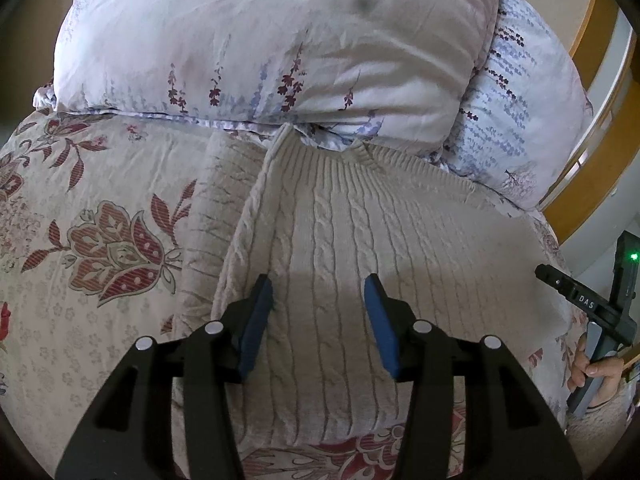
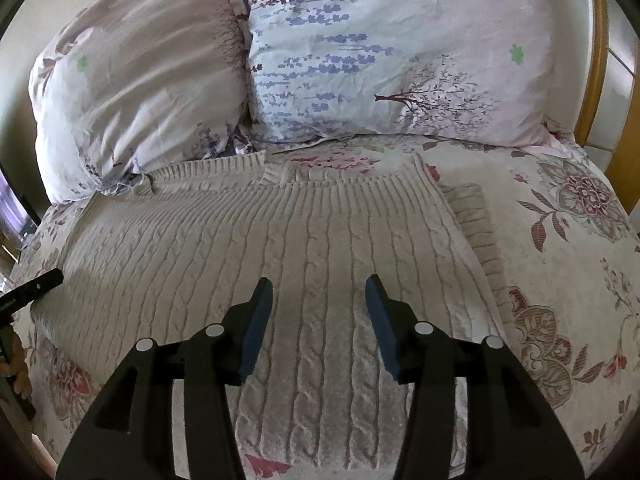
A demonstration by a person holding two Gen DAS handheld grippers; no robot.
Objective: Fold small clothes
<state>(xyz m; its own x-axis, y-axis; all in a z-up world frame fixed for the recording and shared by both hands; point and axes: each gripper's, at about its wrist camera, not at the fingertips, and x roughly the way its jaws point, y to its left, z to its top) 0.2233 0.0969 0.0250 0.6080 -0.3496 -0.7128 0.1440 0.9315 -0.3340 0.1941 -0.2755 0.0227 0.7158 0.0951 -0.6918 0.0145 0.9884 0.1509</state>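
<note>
Two claws are held wide apart and empty, low over a cream cable-knit sweater (image 1: pixel 360 240) spread flat on the floral bedspread (image 1: pixel 80 200), collar toward the far pillows (image 2: pixel 360 60): left claw (image 1: pixel 319 290), right claw (image 2: pixel 319 290), both pointed forward.

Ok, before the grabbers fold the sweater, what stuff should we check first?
1. Left gripper open and holding nothing: ok.
2. Right gripper open and holding nothing: ok.
3. Sweater lying flat on the bedspread: ok, the body looks smooth.
4. Sleeves tucked in: cannot tell for both; one knitted edge sticks out on the right side in the right wrist view.
5. Collar end clear of the pillows: not ok, it sits right against them.
6. Grippers apart from each other: ok, each only shows at the edge of the other's view.
</note>
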